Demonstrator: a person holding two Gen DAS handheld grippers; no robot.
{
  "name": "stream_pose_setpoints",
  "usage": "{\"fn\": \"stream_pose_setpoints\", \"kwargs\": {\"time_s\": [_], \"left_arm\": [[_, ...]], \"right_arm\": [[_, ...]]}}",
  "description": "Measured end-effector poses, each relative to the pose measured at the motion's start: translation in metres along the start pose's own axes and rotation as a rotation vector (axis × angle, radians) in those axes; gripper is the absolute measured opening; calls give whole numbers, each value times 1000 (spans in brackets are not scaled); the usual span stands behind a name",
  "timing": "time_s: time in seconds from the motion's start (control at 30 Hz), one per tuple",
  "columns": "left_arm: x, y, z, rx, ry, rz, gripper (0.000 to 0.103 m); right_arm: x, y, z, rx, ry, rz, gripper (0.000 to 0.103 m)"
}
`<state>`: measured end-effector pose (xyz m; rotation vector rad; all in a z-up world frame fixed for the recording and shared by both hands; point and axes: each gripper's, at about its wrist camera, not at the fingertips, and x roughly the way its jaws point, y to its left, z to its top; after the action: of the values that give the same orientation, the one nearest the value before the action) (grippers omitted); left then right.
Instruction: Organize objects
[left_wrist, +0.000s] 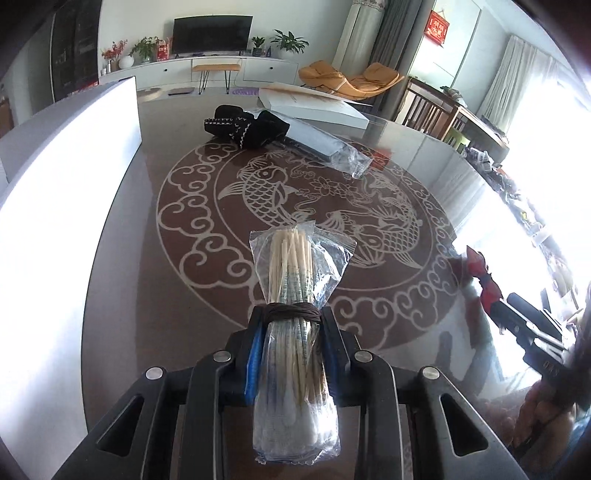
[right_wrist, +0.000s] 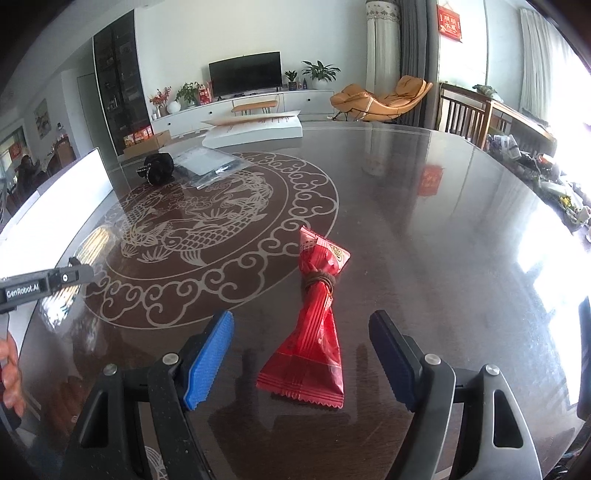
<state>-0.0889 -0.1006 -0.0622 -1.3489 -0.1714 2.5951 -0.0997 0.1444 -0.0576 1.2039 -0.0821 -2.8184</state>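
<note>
Left gripper (left_wrist: 291, 325) clamps bagged cotton swabs (left_wrist: 295, 332) above fish-patterned glossy table (left_wrist: 147, 258).

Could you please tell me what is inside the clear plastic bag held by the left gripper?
The clear plastic bag holds cotton swabs, bound by a dark band. The left gripper covers the bag's sides there.

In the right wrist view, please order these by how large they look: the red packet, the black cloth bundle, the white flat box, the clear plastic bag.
1. red packet, though it lies nearest the camera
2. white flat box
3. clear plastic bag
4. black cloth bundle

The bag and the bundle look close in size; both are far away, so their order is unsure.
</note>
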Motion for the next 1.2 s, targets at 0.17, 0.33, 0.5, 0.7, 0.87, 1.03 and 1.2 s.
{"fn": "stream_pose_setpoints", "kwargs": {"time_s": [0.17,0.33,0.5,0.7,0.87,1.03,1.2], "left_arm": [[-40,-5,-10,44,-58,-20,28],[-62,-5,-14,38,-84,-58,28],[-104,8,-14,18,-144,-79,28],[-177,61,-9,-58,-244,-57,28],[-216,117,-13,-90,-271,100,28],[-229,180,-34,-174,-238,248,28],[-214,234,-55,-315,-80,342,33]], "right_arm": [[-15,-43,21,193,32,137,76],[19,-17,46,37,299,133,71],[42,4,44,-47,368,-28,20],[9,12,45,7,315,80,18],[-48,71,83,48,226,368,18],[-87,202,105,-60,225,703,18],[-79,319,85,-178,332,873,22]]}}
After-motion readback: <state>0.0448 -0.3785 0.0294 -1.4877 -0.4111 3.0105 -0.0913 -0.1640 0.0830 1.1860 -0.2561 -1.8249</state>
